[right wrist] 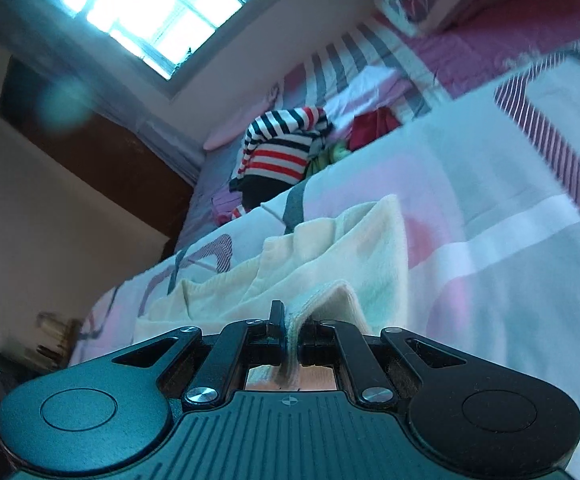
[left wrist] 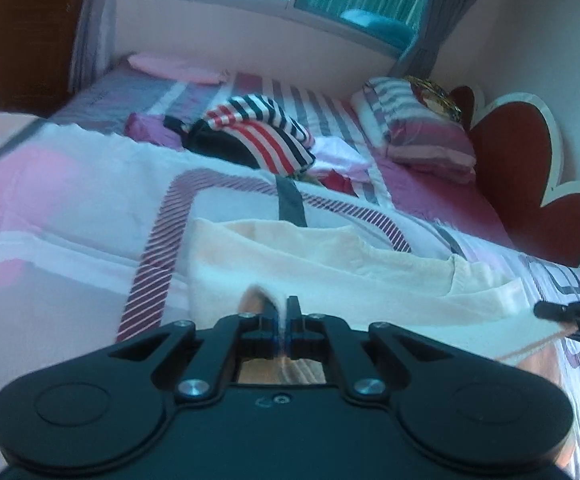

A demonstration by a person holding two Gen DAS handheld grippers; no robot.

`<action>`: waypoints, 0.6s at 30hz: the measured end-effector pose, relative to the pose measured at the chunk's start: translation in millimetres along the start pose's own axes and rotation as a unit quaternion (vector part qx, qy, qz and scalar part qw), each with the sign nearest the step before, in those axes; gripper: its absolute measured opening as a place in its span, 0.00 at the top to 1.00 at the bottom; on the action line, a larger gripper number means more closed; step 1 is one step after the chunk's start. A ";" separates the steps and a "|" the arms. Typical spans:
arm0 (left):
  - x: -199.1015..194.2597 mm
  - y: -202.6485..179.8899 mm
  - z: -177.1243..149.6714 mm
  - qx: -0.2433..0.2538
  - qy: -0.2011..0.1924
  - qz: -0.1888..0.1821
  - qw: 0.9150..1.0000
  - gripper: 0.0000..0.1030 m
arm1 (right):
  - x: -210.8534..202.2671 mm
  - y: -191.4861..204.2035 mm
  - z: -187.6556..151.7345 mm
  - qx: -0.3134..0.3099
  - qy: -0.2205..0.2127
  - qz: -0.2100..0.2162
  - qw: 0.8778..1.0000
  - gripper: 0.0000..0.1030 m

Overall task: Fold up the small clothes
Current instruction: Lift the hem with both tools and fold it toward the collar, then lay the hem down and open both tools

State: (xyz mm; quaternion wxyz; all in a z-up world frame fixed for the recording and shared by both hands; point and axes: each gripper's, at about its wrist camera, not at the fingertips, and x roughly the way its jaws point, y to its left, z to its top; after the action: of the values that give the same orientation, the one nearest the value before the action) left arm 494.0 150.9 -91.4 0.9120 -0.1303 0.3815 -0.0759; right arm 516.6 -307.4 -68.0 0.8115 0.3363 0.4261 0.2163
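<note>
Both jaws clamped on cream garment edges — cloth stretched ahead.

Support: bed, pink-white patterned quilt
Near edge: cream garment on quilt
Mid-bed: striped clothes pile
Headboard end: striped pillow
Far edge: pink pillow

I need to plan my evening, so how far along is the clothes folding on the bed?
Early on. No finished, folded stack shows in either view. In hand: the cream garment on the quilt, pinched at its near edge by the left gripper and the right gripper. Left: the pile behind it, with the striped top uppermost, lies unfolded.
</note>
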 end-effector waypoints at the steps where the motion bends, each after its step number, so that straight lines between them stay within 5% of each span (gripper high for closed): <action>1: 4.4 3.0 1.2 -0.006 0.002 -0.002 1.000 0.97 | 3.8 -4.7 3.9 0.003 0.000 0.003 1.000 0.96; 5: 16.5 20.6 6.7 -0.061 -0.015 -0.052 0.997 0.80 | 13.9 -9.1 13.1 -0.012 -0.008 0.004 1.000 0.93; 6: 19.1 22.3 8.7 -0.072 -0.019 -0.061 0.995 0.73 | 16.2 -10.2 14.4 -0.012 -0.014 -0.001 1.000 0.82; 7: 21.2 22.4 10.2 -0.080 -0.023 -0.062 0.995 0.63 | 16.9 -12.8 16.3 -0.006 -0.027 -0.009 1.000 0.50; 9: 21.4 20.3 13.1 -0.085 -0.041 -0.055 0.994 0.49 | 13.6 -14.0 17.7 0.002 -0.063 -0.009 0.998 0.23; 10: 19.0 20.1 13.2 -0.088 -0.056 -0.050 0.993 0.37 | 9.6 -13.0 17.5 0.000 -0.082 -0.006 0.997 0.23; 11: 17.1 19.3 13.8 -0.086 -0.065 -0.042 0.993 0.36 | 7.7 -13.2 19.4 0.002 -0.087 0.000 0.996 0.23; 14: 14.7 7.9 19.3 -0.027 -0.068 0.003 0.997 0.44 | 1.2 -8.6 19.7 -0.024 -0.089 -0.006 0.996 0.35; 18: 28.8 -10.1 18.4 0.063 -0.026 0.038 0.997 0.55 | 10.5 7.2 10.9 -0.100 -0.065 -0.048 0.992 0.52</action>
State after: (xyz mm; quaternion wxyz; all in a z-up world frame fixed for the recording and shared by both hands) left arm 526.9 137.6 -95.5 0.9302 -0.0593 0.3570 -0.0614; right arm 531.0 -299.8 -64.0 0.8765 0.2460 0.3641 0.1964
